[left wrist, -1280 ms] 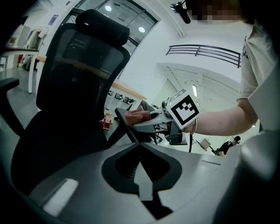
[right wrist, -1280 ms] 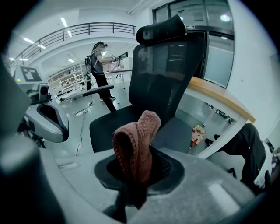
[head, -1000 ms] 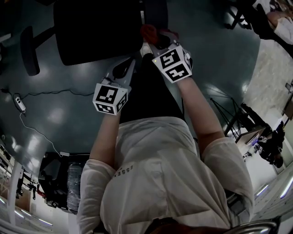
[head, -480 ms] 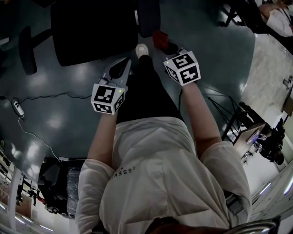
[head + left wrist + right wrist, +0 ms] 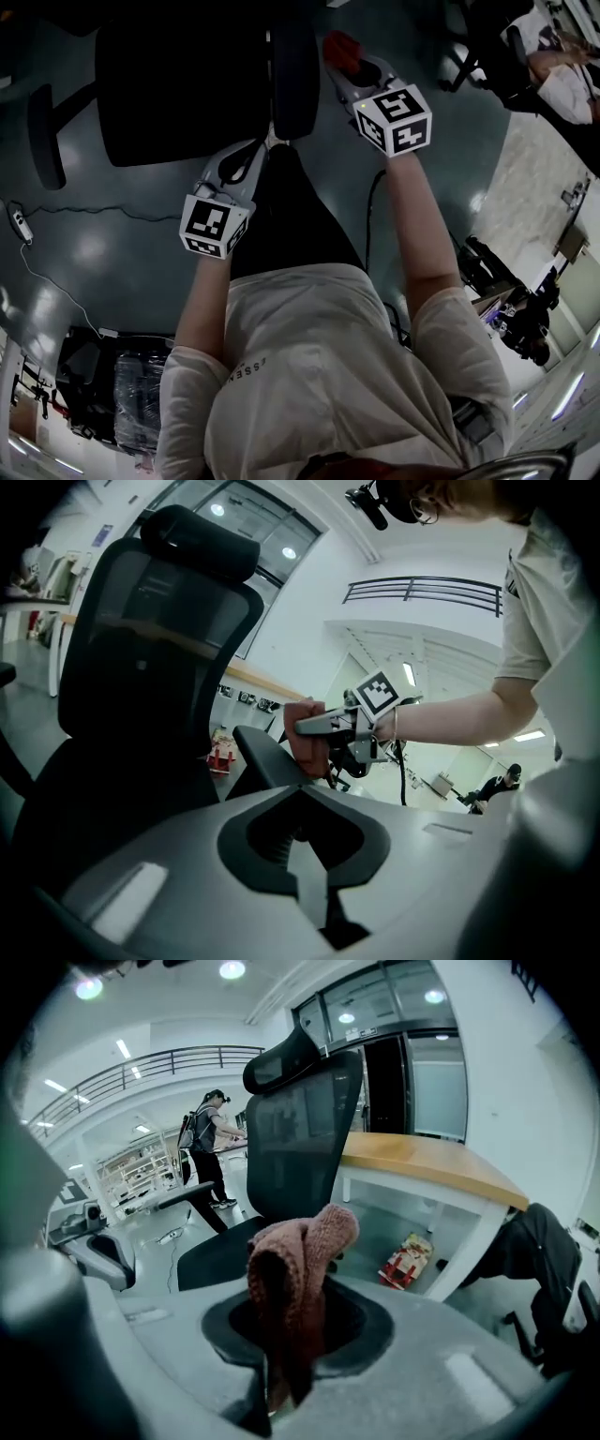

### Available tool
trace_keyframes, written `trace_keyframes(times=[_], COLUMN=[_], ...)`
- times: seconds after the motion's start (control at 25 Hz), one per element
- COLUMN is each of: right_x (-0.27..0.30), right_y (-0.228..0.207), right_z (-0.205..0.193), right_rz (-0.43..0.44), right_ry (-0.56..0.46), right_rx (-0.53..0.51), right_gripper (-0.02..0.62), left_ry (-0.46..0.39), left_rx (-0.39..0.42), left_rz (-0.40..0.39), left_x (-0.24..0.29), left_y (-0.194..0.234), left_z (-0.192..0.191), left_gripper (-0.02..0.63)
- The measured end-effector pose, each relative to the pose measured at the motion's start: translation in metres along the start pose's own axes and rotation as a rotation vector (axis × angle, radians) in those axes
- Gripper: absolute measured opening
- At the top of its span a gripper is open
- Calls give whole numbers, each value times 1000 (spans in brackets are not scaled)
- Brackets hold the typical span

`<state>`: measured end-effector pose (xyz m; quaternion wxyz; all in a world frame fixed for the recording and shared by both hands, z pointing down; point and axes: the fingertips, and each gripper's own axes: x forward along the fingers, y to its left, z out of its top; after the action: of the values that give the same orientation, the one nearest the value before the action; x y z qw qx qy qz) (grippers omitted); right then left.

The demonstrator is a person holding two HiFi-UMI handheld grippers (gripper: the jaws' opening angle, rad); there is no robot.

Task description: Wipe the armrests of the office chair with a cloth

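Cloth [image 5: 298,1269] sits clamped in right hand-held gripper [image 5: 345,62] near chair armrest [image 5: 294,75].

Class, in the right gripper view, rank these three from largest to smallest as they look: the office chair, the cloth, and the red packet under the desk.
Largest to smallest:
1. chair
2. cloth, which looks big because it is nearest the camera
3. packet

The office chair [image 5: 178,84] is standing before the person, one armrest [image 5: 293,80] lying just ahead of the left claw [image 5: 261,148] and just left of the cloth [image 5: 338,47] sitting in the right claw [image 5: 349,66].
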<state>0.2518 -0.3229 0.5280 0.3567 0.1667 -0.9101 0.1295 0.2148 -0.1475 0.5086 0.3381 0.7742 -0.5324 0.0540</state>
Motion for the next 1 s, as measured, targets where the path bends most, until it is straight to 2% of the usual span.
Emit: trace_keyframes(times=[0.16, 0.44, 0.56, 0.72, 0.84, 1.0], right_x=[46, 111, 132, 147, 148, 142], right_y=[-20, -9, 13, 30, 22, 3], right_z=[45, 92, 97, 74, 62, 57], right_rz=[57, 204, 314, 421, 436, 432], right_ry=[-12, 0, 38, 180, 229, 222], right_rx=[-78, -231, -262, -297, -269, -119], right_gripper=[60, 60, 60, 60, 60, 58], left_ry=[3, 2, 2, 15, 8, 12], left_rx=[-1, -67, -103, -109, -112, -119], left_rz=[34, 124, 152, 177, 190, 207], left_x=[17, 31, 35, 37, 41, 46], left_y=[21, 58, 65, 69, 72, 79], left_z=[14, 21, 23, 23, 26, 29], left_gripper=[17, 17, 17, 17, 17, 17])
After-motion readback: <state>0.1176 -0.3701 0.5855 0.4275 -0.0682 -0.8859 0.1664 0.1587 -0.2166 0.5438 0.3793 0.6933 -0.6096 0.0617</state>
